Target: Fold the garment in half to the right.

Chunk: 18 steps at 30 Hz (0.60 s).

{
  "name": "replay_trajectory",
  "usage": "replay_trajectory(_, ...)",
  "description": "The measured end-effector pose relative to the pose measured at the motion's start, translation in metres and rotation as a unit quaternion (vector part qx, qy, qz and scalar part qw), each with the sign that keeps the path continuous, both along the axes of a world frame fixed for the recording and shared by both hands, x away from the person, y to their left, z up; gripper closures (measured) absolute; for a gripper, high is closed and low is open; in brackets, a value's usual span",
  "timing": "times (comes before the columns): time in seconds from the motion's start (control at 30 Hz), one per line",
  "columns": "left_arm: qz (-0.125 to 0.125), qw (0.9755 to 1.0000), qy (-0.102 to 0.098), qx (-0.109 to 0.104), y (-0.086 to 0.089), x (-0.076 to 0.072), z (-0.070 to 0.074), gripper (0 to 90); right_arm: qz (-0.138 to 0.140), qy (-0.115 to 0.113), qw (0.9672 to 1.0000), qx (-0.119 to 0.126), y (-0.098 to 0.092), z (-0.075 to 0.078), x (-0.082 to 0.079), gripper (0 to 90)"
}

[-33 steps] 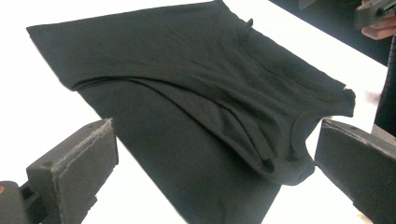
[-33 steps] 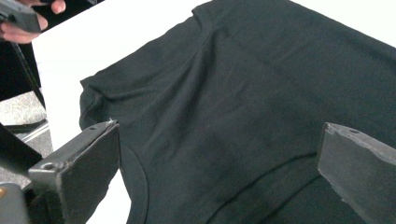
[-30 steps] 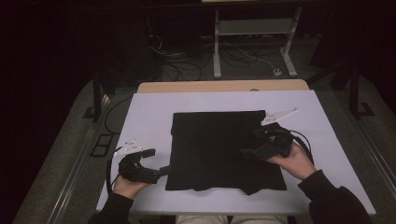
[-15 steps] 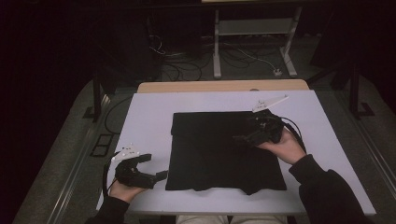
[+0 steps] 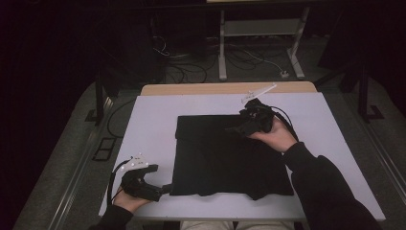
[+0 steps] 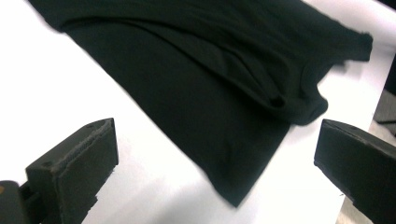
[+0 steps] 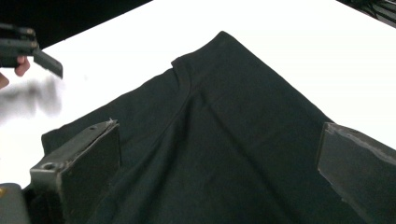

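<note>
High view: at the near left corner of the white table, the left gripper rests low, just beside the near left corner of a black garment spread flat across the table's middle. Left gripper view: its 2 jaws stand wide apart, holding nothing, with that corner between them. Farther off, the right gripper sits over the garment's far right part. Right gripper view: its 2 jaws are also wide, empty, above the cloth.
</note>
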<state>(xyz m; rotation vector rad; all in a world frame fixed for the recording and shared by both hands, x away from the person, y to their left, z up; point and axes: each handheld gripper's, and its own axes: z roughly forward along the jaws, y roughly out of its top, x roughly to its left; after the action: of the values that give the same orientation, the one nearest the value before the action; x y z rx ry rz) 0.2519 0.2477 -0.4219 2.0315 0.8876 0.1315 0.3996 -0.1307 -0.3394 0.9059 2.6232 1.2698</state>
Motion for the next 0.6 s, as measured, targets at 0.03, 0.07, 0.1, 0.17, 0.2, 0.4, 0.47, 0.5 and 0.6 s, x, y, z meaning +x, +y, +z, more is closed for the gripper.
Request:
replay_trajectory(0.03, -0.002, 1.0000, 0.002, 0.003, 0.000, 0.000, 0.000, 0.0, 0.002, -0.002, 1.0000, -0.002, 0.002, 0.000, 0.002, 0.0)
replay_trajectory(0.07, -0.003, 1.0000, 0.003, 0.004, 0.000, 0.000, -0.001, 0.0, 0.001, 0.000, 1.0000, -0.001, 0.005, 0.001, 0.004, 0.0)
replay_trajectory(0.1, -0.005, 1.0000, 0.004, 0.006, -0.001, -0.001, -0.002, 0.0, 0.002, -0.001, 1.0000, 0.000, 0.007, 0.002, 0.007, 0.0)
replay_trajectory(0.17, -0.008, 0.9999, 0.006, 0.008, -0.001, -0.001, -0.003, 0.0, 0.003, -0.002, 1.0000, 0.000, 0.011, 0.003, 0.011, 0.0)
replay_trajectory(0.2, -0.009, 0.9999, 0.008, 0.011, -0.001, -0.001, -0.003, 0.0, 0.005, -0.003, 1.0000, -0.002, 0.013, 0.003, 0.013, 0.0)
replay_trajectory(0.4, -0.028, 0.9991, 0.018, 0.026, -0.005, -0.002, -0.007, 0.0, 0.009, -0.001, 1.0000, -0.003, 0.028, 0.005, 0.024, 0.0)
replay_trajectory(0.47, -0.036, 0.9987, 0.021, 0.029, -0.006, -0.003, -0.007, 0.0, 0.006, 0.000, 1.0000, -0.004, 0.033, 0.005, 0.027, 0.0)
replay_trajectory(0.5, -0.040, 0.9984, 0.025, 0.031, -0.007, -0.003, -0.008, 0.0, 0.009, 0.000, 0.9999, -0.005, 0.035, 0.004, 0.028, 0.0)
replay_trajectory(0.6, -0.052, 0.9971, 0.033, 0.044, -0.010, -0.003, -0.011, 0.0, 0.008, 0.005, 0.9999, -0.009, 0.041, 0.001, 0.033, 0.0)
